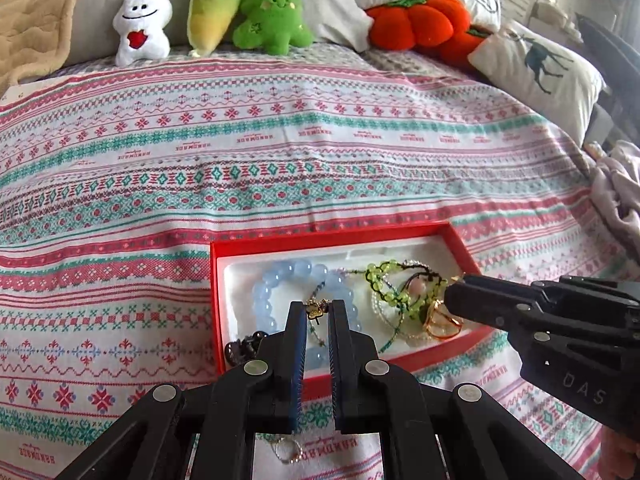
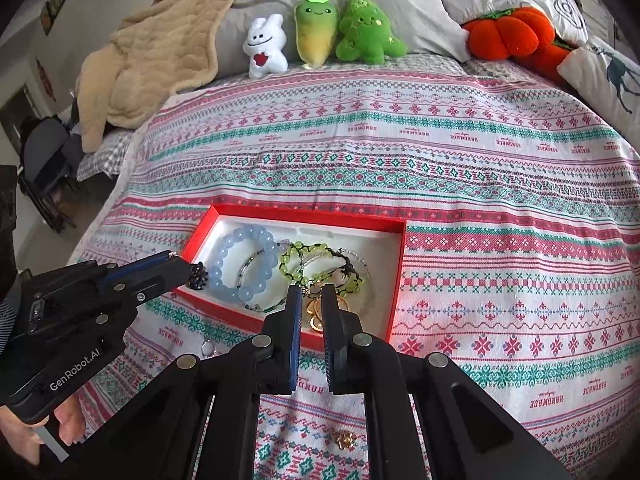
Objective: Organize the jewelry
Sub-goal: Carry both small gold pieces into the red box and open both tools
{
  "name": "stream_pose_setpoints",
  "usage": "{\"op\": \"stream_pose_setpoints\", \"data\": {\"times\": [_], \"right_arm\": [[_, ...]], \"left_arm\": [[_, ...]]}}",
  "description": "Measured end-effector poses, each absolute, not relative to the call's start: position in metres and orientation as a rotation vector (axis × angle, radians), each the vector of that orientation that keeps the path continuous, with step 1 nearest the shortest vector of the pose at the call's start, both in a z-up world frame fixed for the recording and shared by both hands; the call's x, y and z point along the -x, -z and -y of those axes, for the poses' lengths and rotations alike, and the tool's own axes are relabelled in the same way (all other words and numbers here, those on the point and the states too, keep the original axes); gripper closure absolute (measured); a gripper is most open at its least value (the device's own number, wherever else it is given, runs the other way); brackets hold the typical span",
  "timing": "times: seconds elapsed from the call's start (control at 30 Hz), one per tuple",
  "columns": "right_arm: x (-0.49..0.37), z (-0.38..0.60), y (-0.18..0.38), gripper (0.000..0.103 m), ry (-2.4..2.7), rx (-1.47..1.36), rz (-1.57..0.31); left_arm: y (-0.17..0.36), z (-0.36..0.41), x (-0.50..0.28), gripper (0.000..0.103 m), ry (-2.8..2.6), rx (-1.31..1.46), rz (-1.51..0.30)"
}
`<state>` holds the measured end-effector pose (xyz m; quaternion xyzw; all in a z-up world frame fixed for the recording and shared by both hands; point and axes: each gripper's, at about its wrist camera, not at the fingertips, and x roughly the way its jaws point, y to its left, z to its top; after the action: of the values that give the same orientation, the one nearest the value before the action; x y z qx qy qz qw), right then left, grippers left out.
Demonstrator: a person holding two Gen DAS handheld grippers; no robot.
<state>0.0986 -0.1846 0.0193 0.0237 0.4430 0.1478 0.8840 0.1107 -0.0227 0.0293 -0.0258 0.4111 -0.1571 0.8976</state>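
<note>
The red box (image 2: 396, 280) sits on a striped bedspread (image 2: 480, 184) printed "HANDMADE", holding a pale blue bead bracelet (image 2: 224, 258), a green bead bracelet (image 2: 294, 256) and gold pieces. The left gripper (image 2: 191, 274), marked "GenRobot.AI", is nearly closed at the box's left edge beside a dark bead cluster (image 2: 199, 276); whether it grips it is unclear. The right gripper (image 2: 311, 296), marked "DAS", is nearly closed over the box's near edge, holding nothing visible. A small ring (image 1: 289, 449) lies nearer on the spread.

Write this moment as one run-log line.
left gripper: shut | right gripper: shut | red box: open, blue bracelet inside | silver ring: outside box
</note>
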Motion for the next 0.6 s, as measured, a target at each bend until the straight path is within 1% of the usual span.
{"op": "stream_pose_setpoints", "data": {"times": [0.23, 0.37, 0.43, 0.47, 0.53, 0.6], "right_arm": [[-0.119, 0.191, -0.005, 0.093, -0.291, -0.071, -0.958], [-0.125, 0.193, 0.0, 0.093, -0.29, -0.071, -0.969], [-0.127, 0.193, 0.001, 0.093, -0.29, -0.071, -0.972], [-0.128, 0.193, 0.002, 0.093, -0.291, -0.072, -0.973], [-0.13, 0.194, 0.003, 0.093, -0.291, -0.074, -0.974], [-0.131, 0.194, 0.003, 0.093, -0.291, -0.077, -0.974]], "left_arm": [[-0.012, 0.022, -0.131, 0.096, 0.302, 0.07, -0.888], [-0.011, 0.019, -0.137, 0.094, 0.311, 0.089, -0.897], [-0.014, 0.017, -0.138, 0.086, 0.308, 0.101, -0.892], [-0.016, 0.015, -0.138, 0.083, 0.306, 0.109, -0.889], [-0.019, 0.012, -0.137, 0.076, 0.305, 0.123, -0.883], [-0.022, 0.008, -0.136, 0.072, 0.3, 0.133, -0.879]]}}
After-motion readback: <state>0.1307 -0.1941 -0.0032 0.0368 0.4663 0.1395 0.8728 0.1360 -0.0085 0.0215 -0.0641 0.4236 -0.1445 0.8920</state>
